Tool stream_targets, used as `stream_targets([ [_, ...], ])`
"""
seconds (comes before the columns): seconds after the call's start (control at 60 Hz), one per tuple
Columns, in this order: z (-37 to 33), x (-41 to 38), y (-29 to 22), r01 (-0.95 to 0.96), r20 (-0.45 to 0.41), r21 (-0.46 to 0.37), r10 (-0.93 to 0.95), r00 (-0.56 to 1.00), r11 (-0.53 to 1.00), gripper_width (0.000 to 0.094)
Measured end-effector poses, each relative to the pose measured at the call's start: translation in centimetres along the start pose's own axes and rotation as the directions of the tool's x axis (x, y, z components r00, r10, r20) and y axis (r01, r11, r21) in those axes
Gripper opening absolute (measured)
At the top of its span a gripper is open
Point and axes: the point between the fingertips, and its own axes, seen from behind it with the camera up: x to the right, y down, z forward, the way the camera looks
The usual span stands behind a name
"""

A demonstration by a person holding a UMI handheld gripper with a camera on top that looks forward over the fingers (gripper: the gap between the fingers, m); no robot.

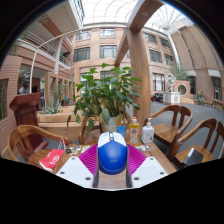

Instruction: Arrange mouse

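A blue and white computer mouse [112, 152] sits between my gripper's [112, 160] two fingers, its white nose pointing away from me. The magenta pads [91, 157] press against both of its sides, so the fingers are shut on it. The mouse appears lifted above the wooden table [70, 147], which shows beyond and beside the fingers. The mouse's underside is hidden.
A potted leafy plant [105, 95] stands just beyond the mouse. An orange bottle [133, 131] and a white bottle [148, 131] stand to its right. A red packet [53, 158] lies at the left. Wooden chairs [30, 135] surround the table. A brick courtyard building stands behind.
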Motion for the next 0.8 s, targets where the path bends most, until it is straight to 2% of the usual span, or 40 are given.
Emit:
stream_targets([
  [0.083,-0.2,-5.7,2.5,-0.004,0.089,-0.065,0.01,0.996,0.998,0.0368],
  [0.167,0.1,-10.4,8.3,0.031,0.138,-0.18,-0.006,0.99,0.983,0.0368],
  [0.217,-0.2,-12.6,14.3,0.055,0.166,-0.25,-0.013,0.986,0.967,0.0367],
  [0.317,0.2,-15.4,20.9,0.089,0.168,-0.383,-0.025,0.986,0.92,0.0372],
  [0.45,0.0,-16.2,26.9,0.107,0.145,-0.467,-0.043,0.989,0.878,0.042],
  [0.633,-0.6,-16.5,28.2,0.142,0.146,-0.498,-0.078,0.986,0.856,0.0548],
  [0.75,-2.2,-17.0,26.0,0.115,0.148,-0.481,-0.048,0.988,0.869,0.0877],
  [0.8,-3.4,-16.7,24.6,0.12,0.138,-0.456,-0.062,0.988,0.882,0.0833],
])
